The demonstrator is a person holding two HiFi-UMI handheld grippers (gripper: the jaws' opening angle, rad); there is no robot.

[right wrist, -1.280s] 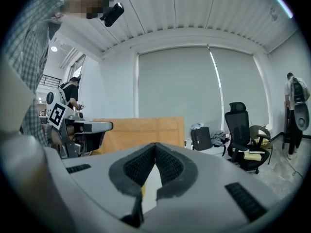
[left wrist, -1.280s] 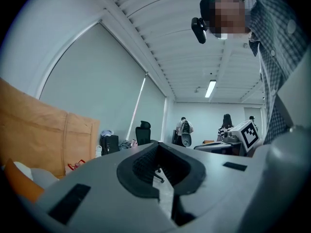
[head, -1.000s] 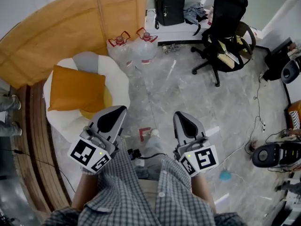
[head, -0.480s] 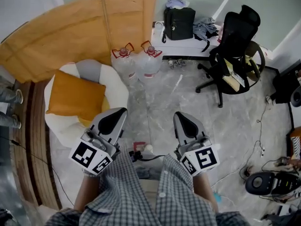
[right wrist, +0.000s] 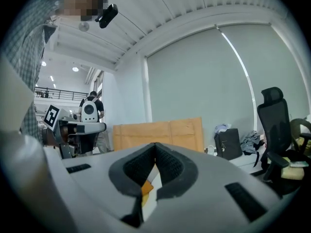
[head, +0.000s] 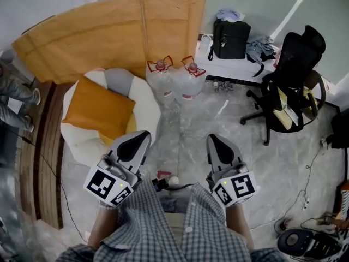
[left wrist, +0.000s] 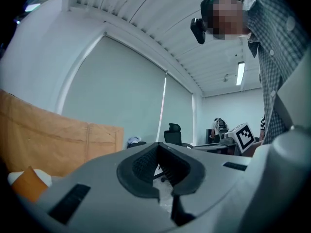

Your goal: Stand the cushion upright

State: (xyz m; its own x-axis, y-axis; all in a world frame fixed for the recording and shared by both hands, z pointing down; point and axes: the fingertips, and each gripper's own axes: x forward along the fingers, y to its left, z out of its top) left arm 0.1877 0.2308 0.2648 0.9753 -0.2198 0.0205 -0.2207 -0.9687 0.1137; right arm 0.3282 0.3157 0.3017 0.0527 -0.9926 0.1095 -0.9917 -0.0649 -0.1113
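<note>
While I hold both tools level in front of me, the left gripper (head: 143, 136) has its fingers pressed together with nothing between them, and its own view shows the dark ribbed pads (left wrist: 146, 161) meeting at the tip. The right gripper (head: 214, 138) is the same: fingers pressed together, empty, pads closed in its own view too.

The orange cushion (head: 98, 108) sits ahead of the left fingers and off to their left, well apart from both tips. It lies slanted in a round white seat (head: 146, 100), one corner pointing towards the left fingertips; neither tool touches it. Through the small gap under the right pads I see a sliver of orange against white.

Straight ahead of the fingers, between the two tips and further out, stand two big water bottles (head: 174, 83) on the marble floor (head: 240, 146), just beside the seat. Beyond the cushion runs a curved brown board (head: 109, 31). Ahead and to the right of the right fingers stands a black office chair (head: 292, 70), with a black bag (head: 230, 39) on a low white shelf (head: 240, 72) past it.
</note>
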